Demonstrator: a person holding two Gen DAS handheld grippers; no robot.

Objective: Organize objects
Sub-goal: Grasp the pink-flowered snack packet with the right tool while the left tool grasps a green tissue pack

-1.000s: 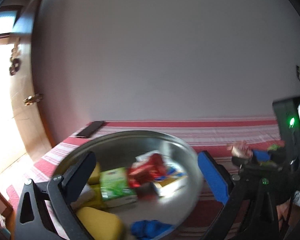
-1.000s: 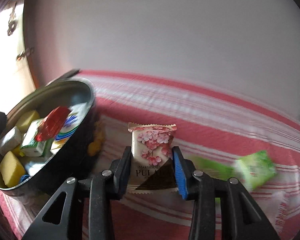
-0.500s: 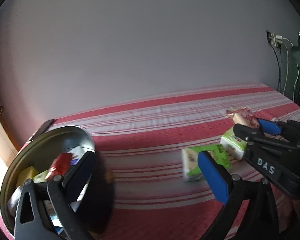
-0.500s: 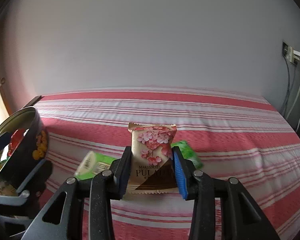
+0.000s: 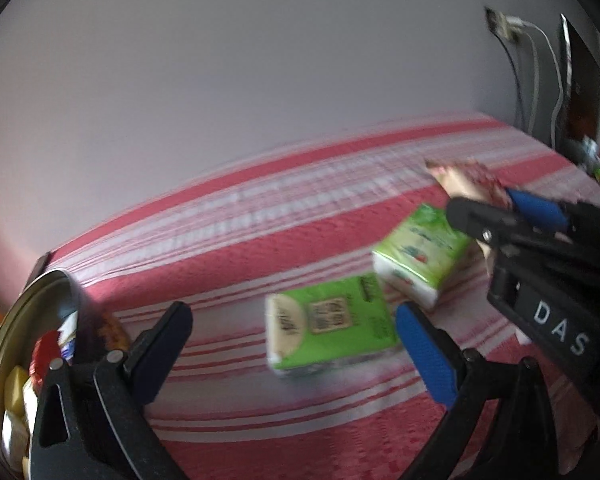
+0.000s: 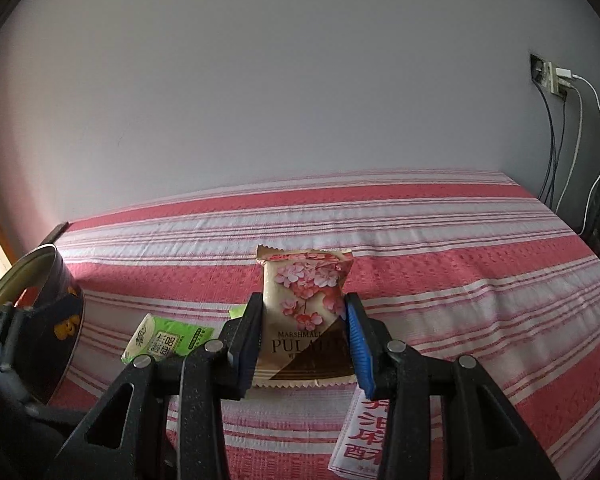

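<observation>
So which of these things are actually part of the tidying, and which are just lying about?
Part of the job:
- round metal tin
- flowered snack packet in the right gripper
- two green tissue packs

Just lying about:
- wall socket with plugged cables

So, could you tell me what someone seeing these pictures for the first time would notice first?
Most striking is the cherry-blossom snack packet, held upright between the closed jaws of the right gripper above the red-and-white striped cloth. Next come two green tissue packs lying on the cloth ahead of the open left gripper. At far left stands a dark round tin already filled with small items.
</observation>
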